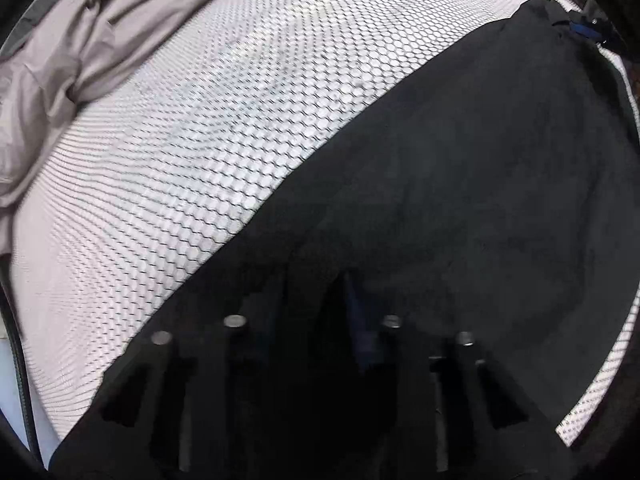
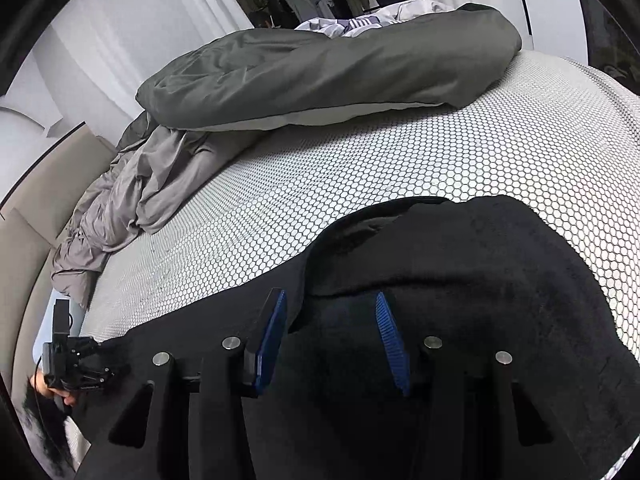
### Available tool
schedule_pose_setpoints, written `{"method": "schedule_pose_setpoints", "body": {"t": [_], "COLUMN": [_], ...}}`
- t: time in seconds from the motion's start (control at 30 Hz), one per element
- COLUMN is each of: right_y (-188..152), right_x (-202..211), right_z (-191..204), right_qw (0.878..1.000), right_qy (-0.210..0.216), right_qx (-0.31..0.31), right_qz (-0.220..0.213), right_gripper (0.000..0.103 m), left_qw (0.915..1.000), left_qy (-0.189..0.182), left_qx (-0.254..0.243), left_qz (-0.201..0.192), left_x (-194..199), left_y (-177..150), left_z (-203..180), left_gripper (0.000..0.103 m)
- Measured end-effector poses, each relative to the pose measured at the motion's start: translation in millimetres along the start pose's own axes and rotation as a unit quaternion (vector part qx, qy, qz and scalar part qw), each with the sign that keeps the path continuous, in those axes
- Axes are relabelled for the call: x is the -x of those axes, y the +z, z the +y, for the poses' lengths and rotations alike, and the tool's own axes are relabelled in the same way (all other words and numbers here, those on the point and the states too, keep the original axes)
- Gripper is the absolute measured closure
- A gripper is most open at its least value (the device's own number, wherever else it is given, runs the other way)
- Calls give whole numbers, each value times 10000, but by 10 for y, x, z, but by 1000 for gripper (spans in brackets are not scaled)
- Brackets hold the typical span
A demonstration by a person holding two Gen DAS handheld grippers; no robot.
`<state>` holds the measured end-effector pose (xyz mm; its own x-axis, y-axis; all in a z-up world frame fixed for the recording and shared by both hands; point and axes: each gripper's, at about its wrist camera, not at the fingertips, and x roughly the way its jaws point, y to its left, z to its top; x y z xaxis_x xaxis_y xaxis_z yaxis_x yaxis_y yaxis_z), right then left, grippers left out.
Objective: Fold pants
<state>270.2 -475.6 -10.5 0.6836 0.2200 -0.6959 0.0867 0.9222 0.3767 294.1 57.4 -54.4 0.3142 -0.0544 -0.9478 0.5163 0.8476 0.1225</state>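
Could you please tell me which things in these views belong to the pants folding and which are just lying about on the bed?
Belongs to the job:
- black pants
- right tool, open over the pants
- left tool, at the pants' other end

Just lying about:
- dark grey duvet
- light grey sheet
- honeycomb-patterned mat beneath everything

Left gripper [image 1: 352,320] fingertips lost, dark against black pants [image 1: 460,184] (grip indiscernible); pants cut off at frame bottom.
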Motion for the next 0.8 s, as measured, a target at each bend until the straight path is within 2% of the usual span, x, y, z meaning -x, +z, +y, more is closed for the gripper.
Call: {"method": "schedule_pose_setpoints", "body": {"t": [0.03, 0.1, 0.23, 0.33, 0.37, 0.5, 0.57, 0.6, 0.67, 0.73, 0.8], "right_y": [1, -4, 4, 20, 22, 9, 2, -3, -16, -51, -120], "right_x": [13, 38, 84, 109, 117, 123, 133, 143, 162, 187, 204], "right_z": [-2, -3, -14, -40, -44, -39, -28, -16, 17, 101, 238], "right_qw": [10000, 10000, 10000, 9999, 9999, 9999, 9999, 9999, 9997, 9989, 9968], "right_qy": [10, 22, 64, 62, 63, 48, 72, 111, 166, 283, 413], "right_qx": [-5, -31, -29, -40, -44, -13, 25, 69, 173, 366, 683], "right_qz": [-9, -28, -71, -105, -117, -99, -70, -54, -46, 6, 106], "right_gripper": [55, 55, 54, 53, 52, 51, 50, 49, 47, 38, 30], "left_qw": [10000, 9999, 9994, 9981, 9978, 9953, 9938, 9923, 9872, 9813, 9726], "left_qy": [2, 90, 185, 173, 161, 145, 150, 103, -71, 9, 210], "left_qx": [21, 72, 223, 481, 547, 955, 1089, 1199, 1450, 1633, 1892], "left_qz": [15, 36, -183, -348, -345, -18, -168, -290, -656, -1019, -1337], "left_x": [13, 43, 271, 369, 350, 29, 83, 171, 411, 680, 912], "left_y": [-6, -22, -8, 61, 71, 28, -47, -103, -279, -457, -760], "left_z": [-2, -9, -19, 193, 238, 309, 259, 236, 191, 92, 35], "left_gripper": [97, 100, 102, 101, 101, 87, 86, 83, 63, 21, 6]}}
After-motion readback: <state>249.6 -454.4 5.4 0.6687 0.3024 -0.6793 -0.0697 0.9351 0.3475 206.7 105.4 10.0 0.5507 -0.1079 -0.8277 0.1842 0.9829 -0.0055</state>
